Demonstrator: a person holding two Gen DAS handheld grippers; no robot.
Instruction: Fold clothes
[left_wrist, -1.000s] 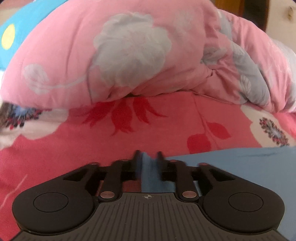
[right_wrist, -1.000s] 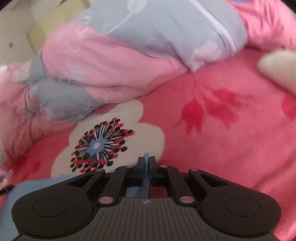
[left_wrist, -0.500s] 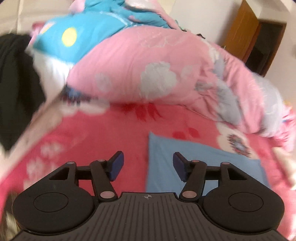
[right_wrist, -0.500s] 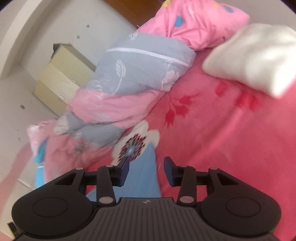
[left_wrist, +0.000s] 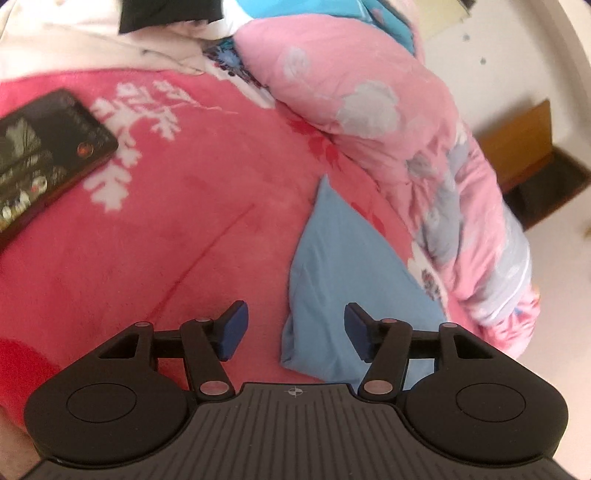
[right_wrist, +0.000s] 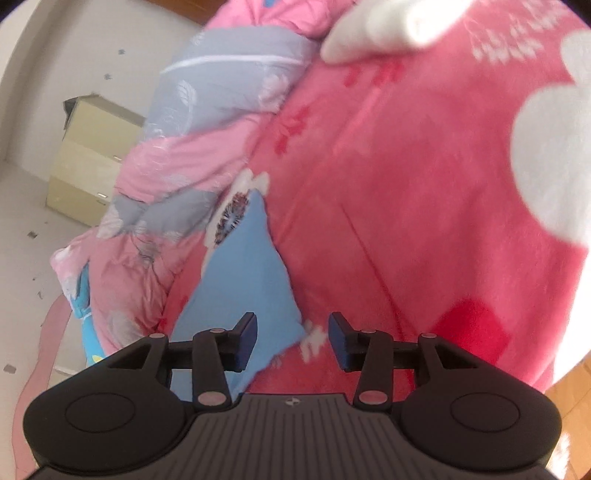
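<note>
Both grippers, left (left_wrist: 293, 328) and right (right_wrist: 292, 341), hang spread wide, holding nothing. The blue cloth (left_wrist: 347, 266) lies flat on the blanket (left_wrist: 166, 229) (folded compact, it seems).

Left gripper (left_wrist: 291, 328) and right gripper (right_wrist: 291, 341) hover, jaws spread wide, empty.

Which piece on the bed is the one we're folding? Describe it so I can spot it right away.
Start at the pink flowered blanket covering the bed, then find the rolled pink and grey quilt along its edge. The cloth lies flat beside that quilt, folded to a long panel. It is the only plain light blue thing, with no print.
</note>
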